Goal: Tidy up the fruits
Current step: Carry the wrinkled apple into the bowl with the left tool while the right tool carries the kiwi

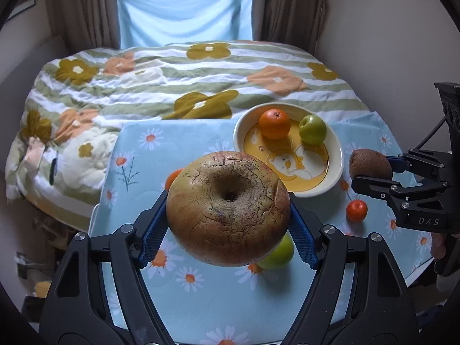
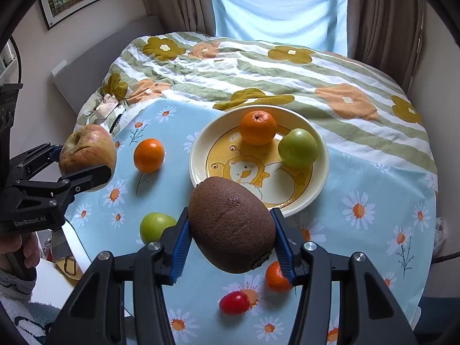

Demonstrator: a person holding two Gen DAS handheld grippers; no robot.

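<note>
My left gripper [image 1: 228,210] is shut on a large wrinkled apple [image 1: 228,208], held above the table; it also shows in the right wrist view [image 2: 86,153]. My right gripper [image 2: 231,227] is shut on a brown kiwi [image 2: 231,225], held just in front of the cream plate [image 2: 198,149]; the kiwi also shows in the left wrist view [image 1: 369,164]. The plate [image 1: 336,166] holds an orange [image 2: 258,128] and a green apple [image 2: 298,148]. Loose on the table lie an orange [image 2: 149,155], a green apple [image 2: 155,227], a small orange [image 2: 276,277] and a red tomato [image 2: 234,302].
The table has a light-blue daisy cloth [image 2: 373,178] and stands against a bed with a flowered striped quilt [image 2: 258,66]. Curtains and a window are behind it. The table's left edge [image 2: 77,244] drops to the floor.
</note>
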